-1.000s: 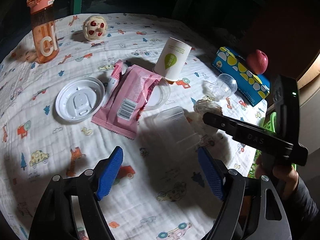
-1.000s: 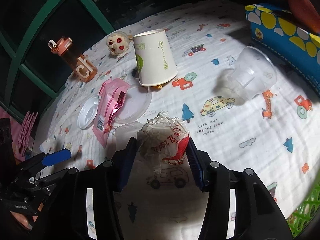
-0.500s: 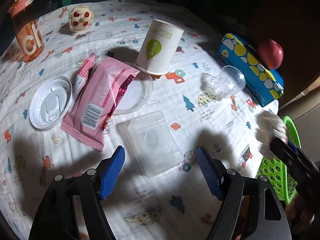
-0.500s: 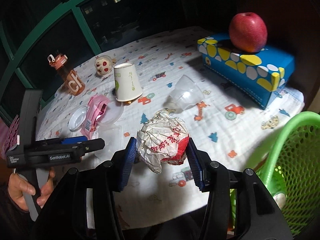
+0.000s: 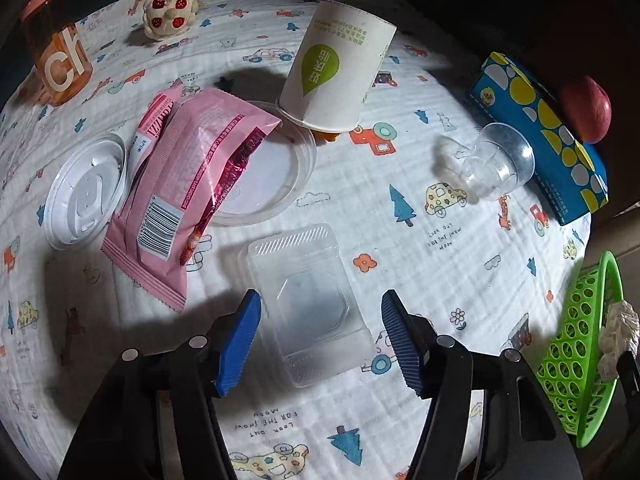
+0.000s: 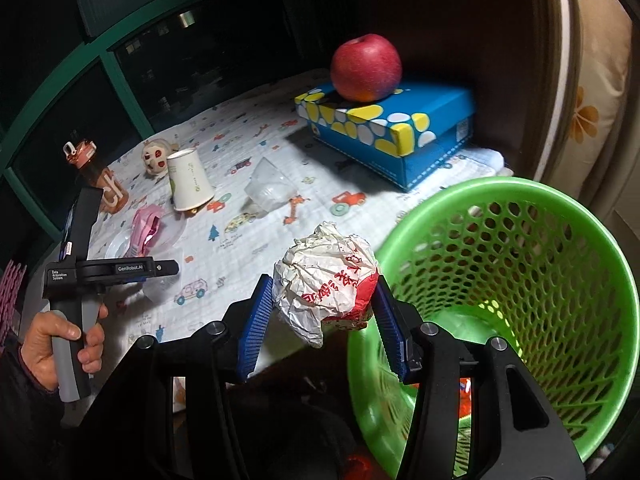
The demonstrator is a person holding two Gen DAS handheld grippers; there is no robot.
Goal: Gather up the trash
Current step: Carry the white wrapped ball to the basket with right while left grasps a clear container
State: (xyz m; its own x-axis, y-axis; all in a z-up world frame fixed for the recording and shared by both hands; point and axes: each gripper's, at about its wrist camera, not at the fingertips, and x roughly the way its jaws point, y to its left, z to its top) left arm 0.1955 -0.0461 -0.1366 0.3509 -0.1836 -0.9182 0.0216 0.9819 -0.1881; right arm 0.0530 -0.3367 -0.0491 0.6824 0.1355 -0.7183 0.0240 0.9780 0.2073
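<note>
Table (image 5: 460,248): covered edge to edge by a white cloth printed with cars, trees and giraffes; dark window with green frame (image 6: 60,92) behind its far edge.
Basket (image 6: 560,264): green mesh, off the table's right edge, mouth tilted toward the right camera; something red shows low through the mesh.
Box (image 6: 400,128): blue with yellow and white spots, at the far right corner, an apple (image 6: 366,68) sitting on top.
Bottle (image 5: 56,52): orange, upright at the far left edge.
Paper cup (image 5: 340,72): upside down, tilted, its rim resting on the edge of a clear round lid (image 5: 272,172).
Pink wrapper (image 5: 188,184): torn open, lying across that lid's left side, between it and a white lid (image 5: 84,196).
Tray (image 5: 308,300): clear plastic, near the front edge, right between the left fingers.
Clear cup (image 5: 496,160): on its side, just beside the box.
Toy (image 5: 168,10): small cream figure with red spots, far edge, near the bottle.
Right gripper (image 6: 320,320): jaws clamped on the wad (image 6: 328,284), crumpled white paper with red print, in the air over the table's right edge, just beside the basket rim, not inside.
Left gripper (image 5: 316,332): jaws spread wide, blue pads either side of the tray; whether they touch it, can't tell.
In the way: nothing between wad and basket mouth.
</note>
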